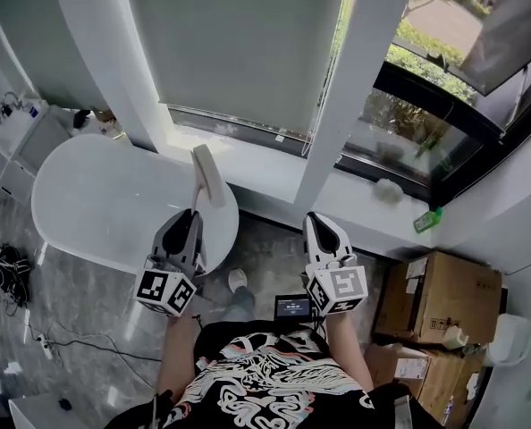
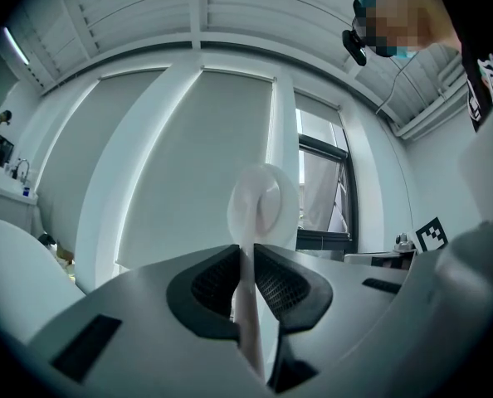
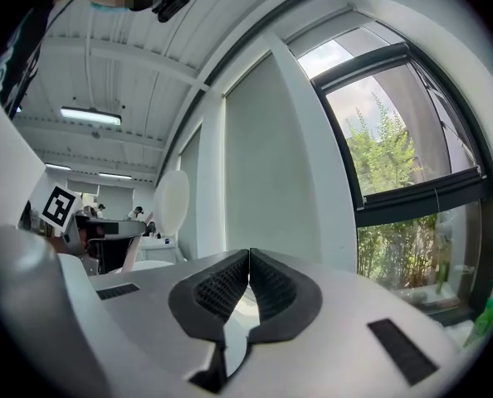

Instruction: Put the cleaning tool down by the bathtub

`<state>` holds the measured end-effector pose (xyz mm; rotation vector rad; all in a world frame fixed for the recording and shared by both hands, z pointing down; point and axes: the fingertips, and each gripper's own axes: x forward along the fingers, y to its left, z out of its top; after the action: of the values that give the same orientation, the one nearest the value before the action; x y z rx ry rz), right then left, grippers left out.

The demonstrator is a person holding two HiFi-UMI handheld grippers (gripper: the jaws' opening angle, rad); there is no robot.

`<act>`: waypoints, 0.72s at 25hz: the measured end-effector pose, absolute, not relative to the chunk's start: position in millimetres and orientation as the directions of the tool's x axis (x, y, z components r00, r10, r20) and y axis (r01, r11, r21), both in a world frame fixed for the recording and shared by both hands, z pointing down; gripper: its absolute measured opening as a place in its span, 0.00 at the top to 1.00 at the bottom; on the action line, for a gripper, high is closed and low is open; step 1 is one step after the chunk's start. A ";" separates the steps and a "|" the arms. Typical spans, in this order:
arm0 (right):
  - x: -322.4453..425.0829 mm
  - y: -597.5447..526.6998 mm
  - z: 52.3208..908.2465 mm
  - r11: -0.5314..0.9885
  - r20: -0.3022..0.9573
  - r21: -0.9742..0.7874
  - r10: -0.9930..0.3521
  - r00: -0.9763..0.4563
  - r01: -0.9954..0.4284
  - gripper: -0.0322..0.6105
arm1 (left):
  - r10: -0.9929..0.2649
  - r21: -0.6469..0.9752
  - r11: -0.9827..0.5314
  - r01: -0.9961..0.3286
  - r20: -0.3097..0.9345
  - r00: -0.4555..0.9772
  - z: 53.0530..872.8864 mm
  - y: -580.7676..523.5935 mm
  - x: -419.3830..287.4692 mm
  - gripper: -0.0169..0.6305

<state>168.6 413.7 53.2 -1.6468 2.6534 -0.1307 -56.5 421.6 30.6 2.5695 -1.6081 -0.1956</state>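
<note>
The left hand-held gripper (image 1: 191, 213) pinches the cleaning tool (image 1: 207, 175) by its handle, above the white bathtub's (image 1: 96, 195) rim. The right hand-held gripper (image 1: 317, 222) is pressed together, empty.

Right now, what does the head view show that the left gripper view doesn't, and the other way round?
Only the head view shows the whole oval bathtub, the floor beside it and the cardboard boxes at the right. Only the left gripper view shows the grip itself: the fingers of the left gripper are closed on the thin handle of the cleaning tool, whose round head faces the camera. Both views show the cleaning tool held up in that gripper, and the grey window blind behind it.
</note>
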 end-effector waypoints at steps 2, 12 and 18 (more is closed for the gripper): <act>163.8 390.6 53.2 0.437 0.038 -0.081 -0.897 -0.441 -0.896 0.91 | -0.897 0.160 -0.442 -0.883 -0.050 0.440 30.1 396.8 -60.7 0.88; 121.0 270.8 45.4 0.419 0.058 -0.072 -0.904 -0.423 -0.905 0.91 | -0.882 0.172 -0.470 -0.866 -0.047 0.469 21.1 273.6 -100.6 0.88; 113.6 216.1 47.0 0.378 0.075 -0.064 -0.921 -0.382 -0.924 0.91 | -0.862 0.174 -0.504 -0.846 -0.044 0.505 25.6 206.1 -114.6 0.88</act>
<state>113.6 216.1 47.0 -1.7609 2.6297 -0.1505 -114.6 206.1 25.6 2.6105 -1.4896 -0.1880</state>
